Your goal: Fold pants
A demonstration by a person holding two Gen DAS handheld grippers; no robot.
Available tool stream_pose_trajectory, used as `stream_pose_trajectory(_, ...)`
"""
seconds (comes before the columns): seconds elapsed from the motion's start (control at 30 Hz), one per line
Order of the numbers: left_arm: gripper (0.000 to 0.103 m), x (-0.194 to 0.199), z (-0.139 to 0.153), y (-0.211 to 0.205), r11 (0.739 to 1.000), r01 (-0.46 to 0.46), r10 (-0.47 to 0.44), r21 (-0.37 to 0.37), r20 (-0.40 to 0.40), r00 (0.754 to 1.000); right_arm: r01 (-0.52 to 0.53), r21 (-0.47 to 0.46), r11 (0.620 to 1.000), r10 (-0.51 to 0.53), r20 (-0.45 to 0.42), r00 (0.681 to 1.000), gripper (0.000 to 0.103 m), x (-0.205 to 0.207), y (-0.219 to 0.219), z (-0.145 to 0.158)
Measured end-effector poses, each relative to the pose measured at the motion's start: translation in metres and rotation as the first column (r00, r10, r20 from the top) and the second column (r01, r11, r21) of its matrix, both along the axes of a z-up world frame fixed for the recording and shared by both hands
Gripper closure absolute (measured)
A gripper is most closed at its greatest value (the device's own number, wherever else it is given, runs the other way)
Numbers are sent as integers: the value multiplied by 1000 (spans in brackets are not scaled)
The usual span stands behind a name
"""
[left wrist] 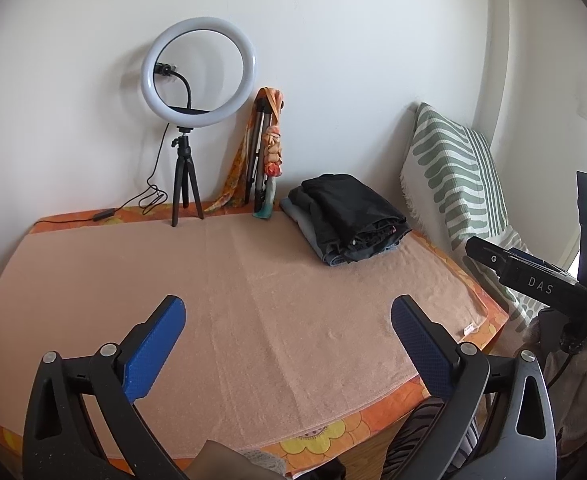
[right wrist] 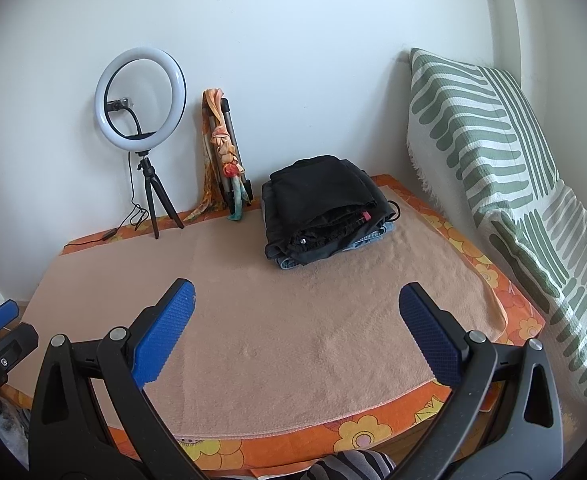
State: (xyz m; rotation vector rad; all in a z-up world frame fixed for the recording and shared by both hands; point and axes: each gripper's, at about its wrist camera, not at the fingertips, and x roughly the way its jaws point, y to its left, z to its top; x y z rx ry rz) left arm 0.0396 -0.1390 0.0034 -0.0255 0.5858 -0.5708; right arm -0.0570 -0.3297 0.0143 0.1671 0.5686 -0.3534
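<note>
Free room: the peach towel [right wrist: 293, 340] covering the worktop [right wrist: 373, 432] lies bare from the near edge to mid-depth. Obstacles: folded stack of pants [right wrist: 321, 208] at 1 o'clock, far side; ring light on tripod [right wrist: 141, 96] at 11 o'clock against the wall; folded tripod wrapped in a scarf [right wrist: 225, 152] at 12 o'clock, just beside the stack; striped cushion [right wrist: 493, 160] bounding the 3 o'clock side.

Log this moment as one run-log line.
left gripper: open, empty | right gripper: open, empty | folded pants stack: far right on peach towel | both grippers above towel, apart from stack
</note>
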Motion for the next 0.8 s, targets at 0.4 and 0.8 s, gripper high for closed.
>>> stream_pose_trajectory(0.4,1,-2,1,0,1000,9,-9,-1,6,1000,4,3,1000,-4,1,1000,0,-2,1,0)
stream_pose_trajectory(0.8,1,-2,2,1,1000,11,-11,-3,7,1000,6,8,1000,-6,0,1000,0,-4,8,1)
